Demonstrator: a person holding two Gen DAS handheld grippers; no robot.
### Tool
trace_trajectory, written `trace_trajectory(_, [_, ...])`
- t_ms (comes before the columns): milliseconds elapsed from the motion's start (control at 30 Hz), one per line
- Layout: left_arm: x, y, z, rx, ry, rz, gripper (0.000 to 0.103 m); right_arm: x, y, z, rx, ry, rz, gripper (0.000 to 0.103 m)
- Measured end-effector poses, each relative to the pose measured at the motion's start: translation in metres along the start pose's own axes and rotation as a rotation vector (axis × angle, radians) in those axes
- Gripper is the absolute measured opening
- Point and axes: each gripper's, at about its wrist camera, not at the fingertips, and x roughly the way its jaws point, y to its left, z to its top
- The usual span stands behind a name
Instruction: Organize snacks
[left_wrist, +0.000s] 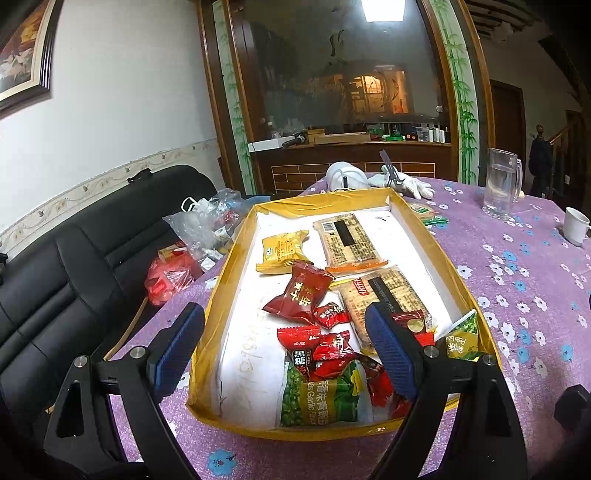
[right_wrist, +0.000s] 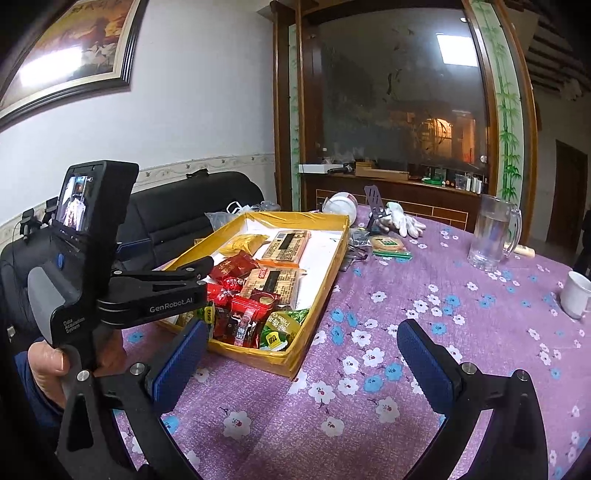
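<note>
Left wrist view looks down over a shallow yellow-edged cardboard tray (left_wrist: 229, 280) on the counter (left_wrist: 517, 280), the left claw (left_wrist: 286, 347) spread wide and empty above the tray's near end, its blue ribbed pads (left_wrist: 391, 350) apart. Inside lie crinkly red candy wrappers (left_wrist: 303, 295), a green pea packet (left_wrist: 321, 395), a yellow cake packet (left_wrist: 282, 251) and two flat tan cracker packs (left_wrist: 351, 240).

Right wrist view shows the right claw (right_wrist: 301, 363) also wide open, holding nothing, hovering over the purple floral tablecloth (right_wrist: 406, 332) just right of the tray. A hand (right_wrist: 48, 363) grips the black handle of the left device, whose small screen is tilted up.

Beyond the tray sit a clear glass pitcher (right_wrist: 493, 236), a white mug (right_wrist: 576, 293), white gloves (right_wrist: 404, 221), one more snack packet (right_wrist: 389, 245) lying outside the tray, and a black sofa (left_wrist: 74, 266) strewn with plastic bags (left_wrist: 199, 229).
</note>
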Motion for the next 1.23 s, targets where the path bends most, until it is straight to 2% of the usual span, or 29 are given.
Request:
trace_trajectory(933, [0.008, 0.004, -0.001, -0.011, 0.026, 0.012, 0.089, -0.002, 0.002, 0.002, -0.01, -0.005, 0.0, 0.102])
trace_trajectory(1233, [0.008, 0.01, -0.002, -0.032, 0.01, 0.047, 0.089, -0.002, 0.002, 0.002, -0.014, -0.007, 0.003, 0.102])
